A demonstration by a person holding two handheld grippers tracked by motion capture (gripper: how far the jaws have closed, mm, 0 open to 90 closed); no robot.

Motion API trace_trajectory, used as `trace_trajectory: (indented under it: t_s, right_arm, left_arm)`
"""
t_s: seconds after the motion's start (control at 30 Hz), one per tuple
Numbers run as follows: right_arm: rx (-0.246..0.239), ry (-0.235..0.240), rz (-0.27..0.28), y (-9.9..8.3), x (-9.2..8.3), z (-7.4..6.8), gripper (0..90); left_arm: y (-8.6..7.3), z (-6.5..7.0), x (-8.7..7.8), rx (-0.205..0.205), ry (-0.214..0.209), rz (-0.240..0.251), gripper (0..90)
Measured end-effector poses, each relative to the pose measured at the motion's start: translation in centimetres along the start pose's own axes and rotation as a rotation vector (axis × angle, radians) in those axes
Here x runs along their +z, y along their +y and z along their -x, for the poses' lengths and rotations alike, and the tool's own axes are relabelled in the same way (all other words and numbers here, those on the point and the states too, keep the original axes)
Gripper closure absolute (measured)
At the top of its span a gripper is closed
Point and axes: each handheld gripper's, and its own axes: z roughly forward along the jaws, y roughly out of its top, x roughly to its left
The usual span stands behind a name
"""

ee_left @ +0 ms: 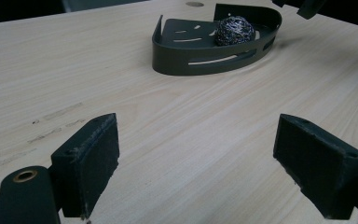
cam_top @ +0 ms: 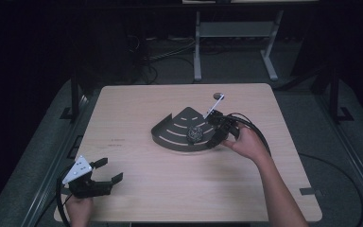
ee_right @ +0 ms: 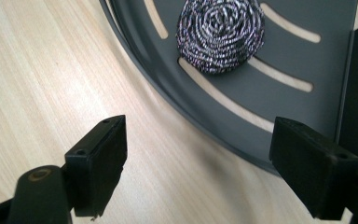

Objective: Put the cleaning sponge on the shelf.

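Observation:
A dark grey quarter-round slotted tray [cam_top: 170, 137] lies mid-table, and a steel-wool scouring ball [cam_top: 195, 134] rests in it. Seen from the left gripper view, the tray [ee_left: 182, 58] and ball [ee_left: 234, 31] lie far ahead. My right gripper [cam_top: 213, 140] hovers at the tray's right rim, just right of the ball, jaws open and empty. Its own view looks down on the ball [ee_right: 220, 32] and the tray floor [ee_right: 289, 51], with the right gripper [ee_right: 198, 175] above the curved rim. My left gripper [cam_top: 108, 172] stays near the table's front left corner, open and empty; the left gripper [ee_left: 196, 172] frames bare wood.
The light wooden table [cam_top: 137, 109] has a small dark round hole [cam_top: 218, 95] near its far edge. A white plate [cam_top: 214, 106] rises from the right gripper. Black cables trail from the right hand off the table's right side. Beyond the table stand white frame legs [cam_top: 197, 52] on a dark floor.

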Motion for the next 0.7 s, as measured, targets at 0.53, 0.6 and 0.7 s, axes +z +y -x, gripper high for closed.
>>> trace_trajectory:
  t_s: [0.53, 0.6, 0.7]
  right_arm:
    - [0.002, -0.003, 0.0, -1.9, -0.3, -0.5, 18.6]
    - [0.007, -0.004, -0.009, -2.1, -0.4, -0.6, 18.5]
    - [0.004, -0.008, -0.001, -2.5, -0.6, -0.8, 18.6]
  left_arm:
    - [0.0, 0.0, 0.1, -0.002, 0.0, -0.001, 13.7]
    - [0.0, 0.0, 0.1, -0.002, 0.001, -0.001, 13.7]
    - [0.0, 0.0, 0.1, 0.0, 0.0, -0.003, 13.7]
